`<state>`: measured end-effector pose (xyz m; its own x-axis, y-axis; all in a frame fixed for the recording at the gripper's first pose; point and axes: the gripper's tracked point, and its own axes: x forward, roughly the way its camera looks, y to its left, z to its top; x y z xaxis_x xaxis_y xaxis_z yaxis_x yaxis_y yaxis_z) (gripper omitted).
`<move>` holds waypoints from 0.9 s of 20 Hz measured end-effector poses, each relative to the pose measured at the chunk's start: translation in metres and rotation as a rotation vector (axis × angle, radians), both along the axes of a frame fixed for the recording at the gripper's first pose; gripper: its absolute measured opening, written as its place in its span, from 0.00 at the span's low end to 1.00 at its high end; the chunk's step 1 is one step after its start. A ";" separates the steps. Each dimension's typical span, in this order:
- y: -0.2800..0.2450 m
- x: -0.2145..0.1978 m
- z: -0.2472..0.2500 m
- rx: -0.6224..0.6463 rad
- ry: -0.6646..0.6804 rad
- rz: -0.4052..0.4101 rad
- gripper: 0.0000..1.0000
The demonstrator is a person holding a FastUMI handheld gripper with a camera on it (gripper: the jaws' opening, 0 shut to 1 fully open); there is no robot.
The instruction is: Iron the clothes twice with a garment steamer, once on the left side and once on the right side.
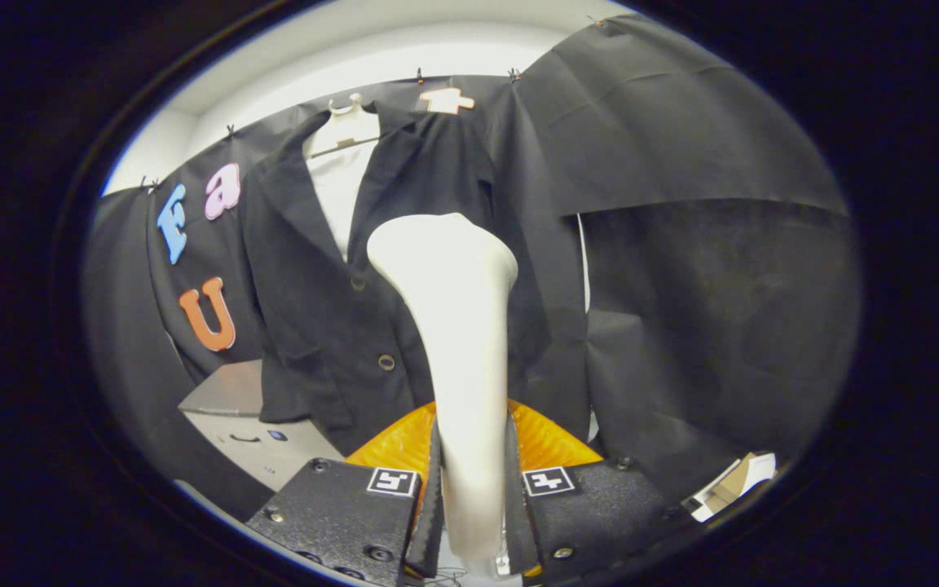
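Observation:
A white garment steamer [457,326] stands upright between my fingers, its handle pinched from both sides and its wide head rising toward the clothes. My gripper [473,481] is shut on that handle. Beyond the steamer hangs a black jacket [339,285] on a white hanger [347,122], with a white shirt [339,191] showing at its open collar. The steamer's head sits in front of the jacket's right half, near the button line. Whether the head touches the cloth cannot be told.
A grey cabinet [233,408] stands low to the left of the jacket. Something orange [404,440] lies just behind my fingers. A small cardboard box [734,481] sits low on the right, against the black cloth wall [681,285].

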<state>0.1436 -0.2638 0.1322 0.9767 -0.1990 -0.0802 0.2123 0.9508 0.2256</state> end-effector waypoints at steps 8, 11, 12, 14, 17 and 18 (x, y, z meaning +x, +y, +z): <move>-0.015 0.039 0.097 -0.035 -0.099 0.036 0.34; -0.007 0.057 0.117 -0.047 -0.111 0.057 0.34; -0.004 0.063 0.123 -0.054 -0.114 0.063 0.34; 0.002 0.077 0.126 -0.076 -0.105 0.064 0.34; 0.009 0.096 0.122 -0.101 -0.080 0.055 0.34; 0.008 0.102 0.120 -0.119 -0.074 0.039 0.34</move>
